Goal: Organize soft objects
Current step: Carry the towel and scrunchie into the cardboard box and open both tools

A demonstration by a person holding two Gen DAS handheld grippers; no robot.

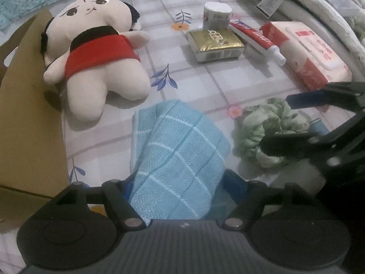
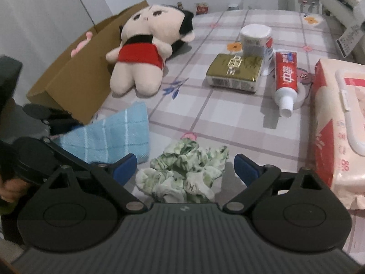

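Note:
A light blue checked towel (image 1: 175,159) lies between the fingers of my left gripper (image 1: 180,187), which is shut on it; the towel also shows in the right wrist view (image 2: 114,134). A crumpled green and white cloth (image 2: 184,173) lies on the table between the open fingers of my right gripper (image 2: 185,166), not gripped. In the left wrist view the cloth (image 1: 262,127) sits right of the towel, with the right gripper (image 1: 296,123) around it. A plush doll (image 1: 95,54) with a red top lies by an open cardboard box (image 1: 27,123).
On the checked tablecloth (image 2: 228,118) stand a gold-wrapped pack (image 2: 235,73), a white paper roll (image 2: 256,40), a toothpaste tube (image 2: 285,77) and a wet-wipes pack (image 2: 340,132) at the right. The box (image 2: 75,73) lines the left edge.

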